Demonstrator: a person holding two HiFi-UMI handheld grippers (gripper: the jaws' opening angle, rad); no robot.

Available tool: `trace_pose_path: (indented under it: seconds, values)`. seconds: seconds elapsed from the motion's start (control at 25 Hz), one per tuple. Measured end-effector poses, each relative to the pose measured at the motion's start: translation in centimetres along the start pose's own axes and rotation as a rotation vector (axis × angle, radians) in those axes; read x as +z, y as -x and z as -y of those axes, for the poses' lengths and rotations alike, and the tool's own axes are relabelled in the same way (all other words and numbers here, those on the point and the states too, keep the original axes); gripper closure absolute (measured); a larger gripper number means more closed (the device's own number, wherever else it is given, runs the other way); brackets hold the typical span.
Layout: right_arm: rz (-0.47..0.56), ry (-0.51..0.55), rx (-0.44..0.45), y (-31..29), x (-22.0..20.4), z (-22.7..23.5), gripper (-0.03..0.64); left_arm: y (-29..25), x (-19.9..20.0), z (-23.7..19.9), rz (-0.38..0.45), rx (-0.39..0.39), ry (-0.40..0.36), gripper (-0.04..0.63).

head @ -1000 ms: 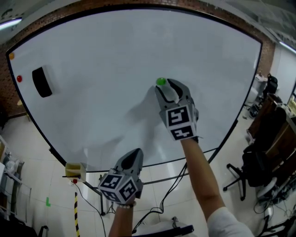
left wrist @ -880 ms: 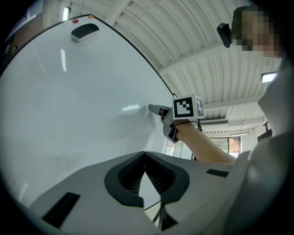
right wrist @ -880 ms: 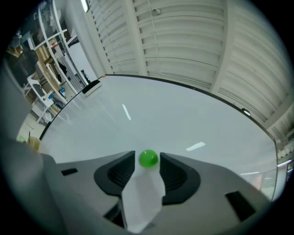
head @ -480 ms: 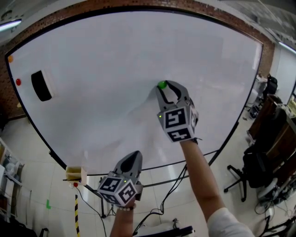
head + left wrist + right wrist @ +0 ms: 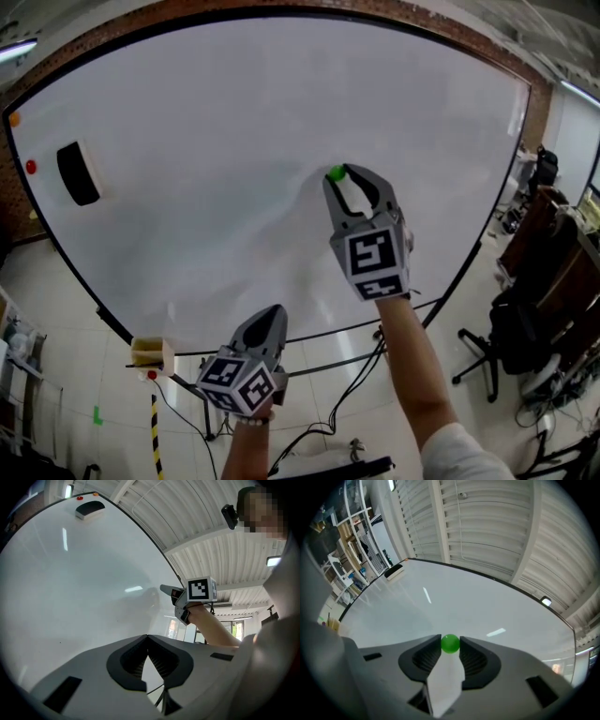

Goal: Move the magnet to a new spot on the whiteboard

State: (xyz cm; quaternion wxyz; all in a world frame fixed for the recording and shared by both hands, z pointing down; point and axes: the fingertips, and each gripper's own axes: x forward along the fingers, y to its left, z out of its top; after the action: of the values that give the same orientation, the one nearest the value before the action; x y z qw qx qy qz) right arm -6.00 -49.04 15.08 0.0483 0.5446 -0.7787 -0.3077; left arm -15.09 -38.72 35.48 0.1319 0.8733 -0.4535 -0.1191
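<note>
My right gripper has just been closing its jaws, and they now pinch the green magnet at their very tips, one pad on each side. The magnet sits on the whiteboard, right of its middle in the head view and well apart from the black eraser near the left edge. My left gripper hangs low by the board's bottom edge, its jaws pressed together on nothing.

No words, numbers or brands can be read anywhere, the whiteboard included.
</note>
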Motion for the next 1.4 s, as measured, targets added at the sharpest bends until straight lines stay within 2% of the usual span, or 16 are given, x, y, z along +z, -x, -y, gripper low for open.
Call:
trace_pose_path:
  seconds: [0.28,0.6,0.88,1.08,1.24,1.4]
  values:
    - [-0.019,-0.110,0.011,5.6,-1.5,0.0,0.491,0.3,-1.0,-0.7,-0.041,-0.021,0.000,0.604]
    - [-0.152,-0.222,0.014,13.0,-8.4,-1.8,0.491,2.0,-3.8,-1.0,-0.107,-0.032,0.005,0.604]
    - [-0.288,-0.347,0.047,20.5,-16.0,-3.9,0.491,3.3,-8.1,0.3,-0.177,0.051,-0.025,0.604]
    - [-0.372,-0.465,0.081,26.7,-21.0,-4.6,0.491,3.8,-10.7,3.0,-0.200,0.112,-0.047,0.604]
    - [-0.405,-0.536,0.085,30.8,-23.3,-3.9,0.491,4.1,-12.7,5.5,-0.220,0.156,-0.093,0.604]
    - [-0.416,-0.563,0.088,33.8,-24.3,-2.7,0.491,3.9,-14.6,8.1,-0.240,0.175,-0.100,0.604]
